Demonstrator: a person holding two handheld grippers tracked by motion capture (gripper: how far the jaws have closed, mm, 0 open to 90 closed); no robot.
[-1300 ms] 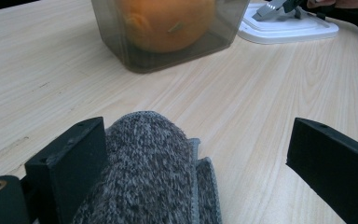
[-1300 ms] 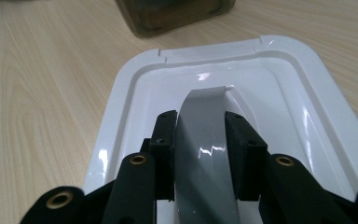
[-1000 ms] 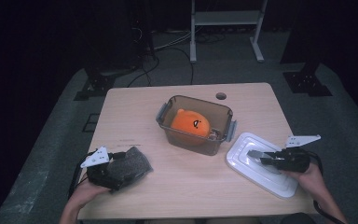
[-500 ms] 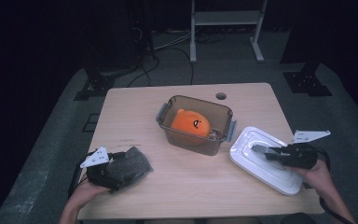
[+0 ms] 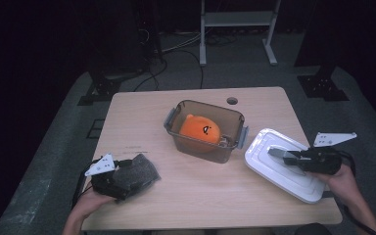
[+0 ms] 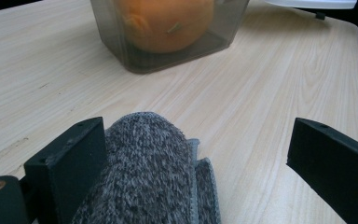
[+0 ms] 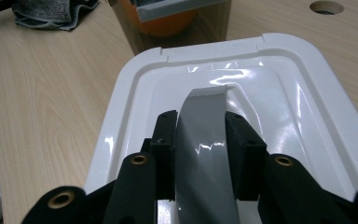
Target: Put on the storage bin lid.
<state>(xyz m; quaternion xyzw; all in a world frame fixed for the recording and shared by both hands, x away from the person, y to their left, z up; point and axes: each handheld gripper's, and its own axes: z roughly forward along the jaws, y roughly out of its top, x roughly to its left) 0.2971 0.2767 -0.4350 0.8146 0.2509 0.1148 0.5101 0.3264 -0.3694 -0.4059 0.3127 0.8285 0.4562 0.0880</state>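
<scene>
While my right gripper (image 7: pixel 200 126) clamps the grey handle (image 7: pixel 204 135) of the white lid (image 5: pixel 284 164), at four o'clock from the container (image 5: pixel 206 131), my left gripper (image 6: pixel 205 158) stands open around the grey cloth (image 6: pixel 144 177).

We see the worktop (image 5: pixel 200 196) lit from above while the floor and room beyond it sink into near black. The high view is soft and slightly grainy. On the white lid (image 7: pixel 270 93), beside the clear box (image 7: pixel 182 18), bright glare streaks break the gloss. In the left gripper view the grey cloth (image 6: pixel 144 172) looks sharp, and the box (image 6: pixel 168 32) beyond it is a little soft.
</scene>
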